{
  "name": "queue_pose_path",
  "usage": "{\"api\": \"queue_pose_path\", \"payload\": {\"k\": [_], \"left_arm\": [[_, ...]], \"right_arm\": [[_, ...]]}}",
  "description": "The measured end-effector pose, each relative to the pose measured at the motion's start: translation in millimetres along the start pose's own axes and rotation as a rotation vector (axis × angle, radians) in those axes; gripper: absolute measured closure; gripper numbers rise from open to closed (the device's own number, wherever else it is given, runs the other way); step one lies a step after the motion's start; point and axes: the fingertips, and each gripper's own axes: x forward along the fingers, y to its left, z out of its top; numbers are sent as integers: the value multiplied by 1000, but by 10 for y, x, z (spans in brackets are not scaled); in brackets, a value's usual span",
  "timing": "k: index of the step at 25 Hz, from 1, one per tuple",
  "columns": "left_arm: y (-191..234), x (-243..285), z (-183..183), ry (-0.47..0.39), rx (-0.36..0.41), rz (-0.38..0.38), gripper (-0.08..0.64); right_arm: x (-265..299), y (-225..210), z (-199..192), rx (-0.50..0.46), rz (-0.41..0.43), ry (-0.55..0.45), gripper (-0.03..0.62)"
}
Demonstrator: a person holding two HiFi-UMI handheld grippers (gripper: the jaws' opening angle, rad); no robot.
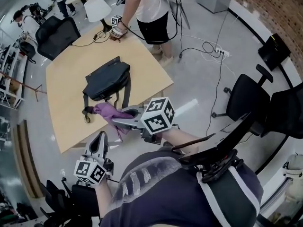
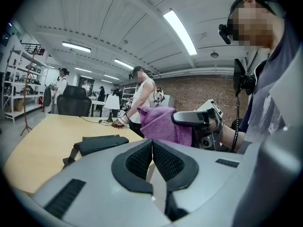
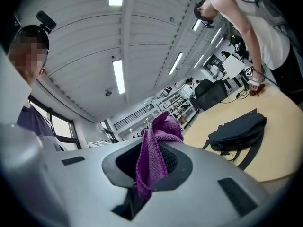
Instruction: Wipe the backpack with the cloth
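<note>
I held the cloth clamped in the right tongs, near the backpack. Left tongs were pinched together, empty. Wiping not yet started; next move probably lowering cloth onto it.

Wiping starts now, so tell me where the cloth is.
The purple cloth is clamped in the right gripper, mid-frame in the head view, over the table's near edge and close to the backpack's straps.

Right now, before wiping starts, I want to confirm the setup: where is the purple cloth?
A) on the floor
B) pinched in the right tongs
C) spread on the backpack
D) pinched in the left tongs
B: the purple cloth sits pinched between the right tongs, while the left tongs are shut on nothing and the backpack lies bare on the table.
</note>
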Motion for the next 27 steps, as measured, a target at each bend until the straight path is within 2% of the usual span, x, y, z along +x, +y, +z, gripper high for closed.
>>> {"api": "queue_pose_path", "payload": {"k": [3,6,8,15,17,21,27], "left_arm": [[-198,-121,-70,-13,5,2,549],[-304,-247,-167,1,12,-41,549],[-277,-395,-173,-26,5,-44,549],[-191,-1375,-484,-91,-36,-63,549],[-154,-1675,-613,-105,-61,-62,549],[-192,-2120,-929,-99,-108,-76,549],[-259,-2544,-751,-230,-67,-65,549]], "right_arm": [[-142,174,-139,-11,6,4,561],[-234,332,-312,-30,-43,-1,561],[-185,413,-387,-54,-74,19,561],[75,1043,-868,-126,-183,40,561],[172,1208,-1030,-111,-201,40,561],[313,1484,-1547,-2,-217,67,561],[561,1957,-1941,13,-179,134,561]]}}
